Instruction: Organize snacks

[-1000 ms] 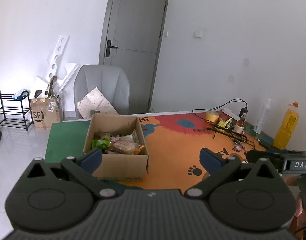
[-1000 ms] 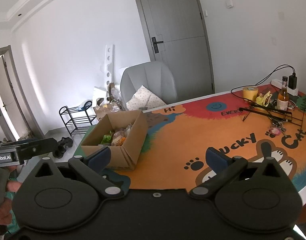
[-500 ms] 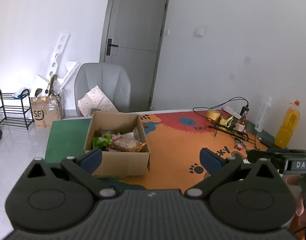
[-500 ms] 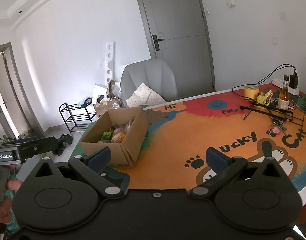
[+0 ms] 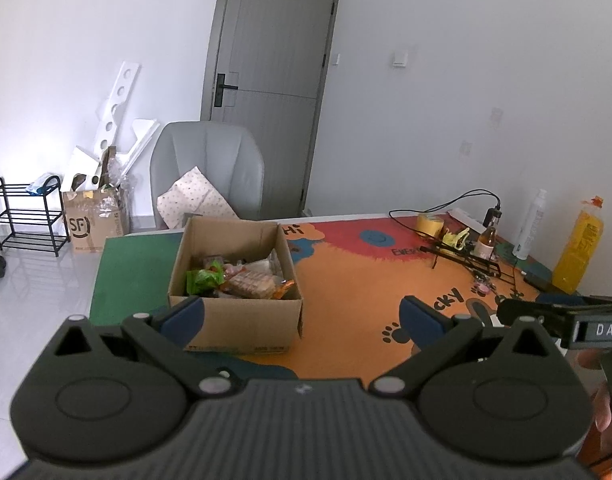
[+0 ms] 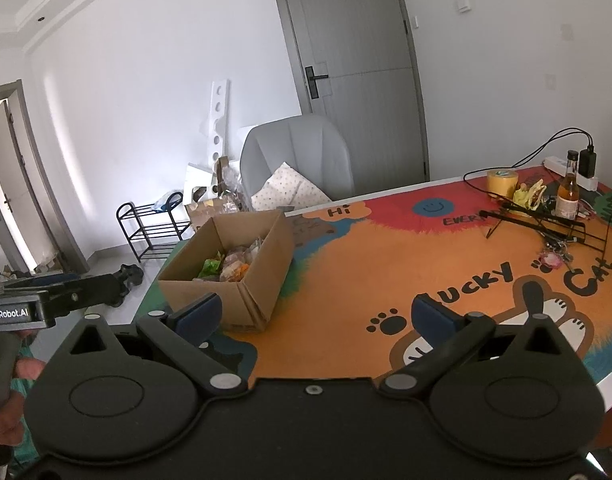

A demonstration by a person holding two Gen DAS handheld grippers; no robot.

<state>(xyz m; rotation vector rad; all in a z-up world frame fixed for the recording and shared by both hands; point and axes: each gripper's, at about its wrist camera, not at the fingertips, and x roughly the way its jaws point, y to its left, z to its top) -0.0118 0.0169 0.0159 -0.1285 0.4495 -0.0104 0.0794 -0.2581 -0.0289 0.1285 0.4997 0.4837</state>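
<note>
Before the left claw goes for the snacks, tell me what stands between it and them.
Only the cardboard box itself: its near wall rises in front of the snacks lying inside it. The top is open, so the left claw, open and empty, can go in from above. Nothing else visible on the mat blocks the way.

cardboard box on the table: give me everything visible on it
The cardboard box is plain brown corrugated card with an open top and no flaps visible, and faint print low on its near face. It sits upright on the mat near the table's left end, over the green and orange areas. It is partly filled with wrapped snacks, including a green packet and an orange one. Both grippers are open and clear of it.
</note>
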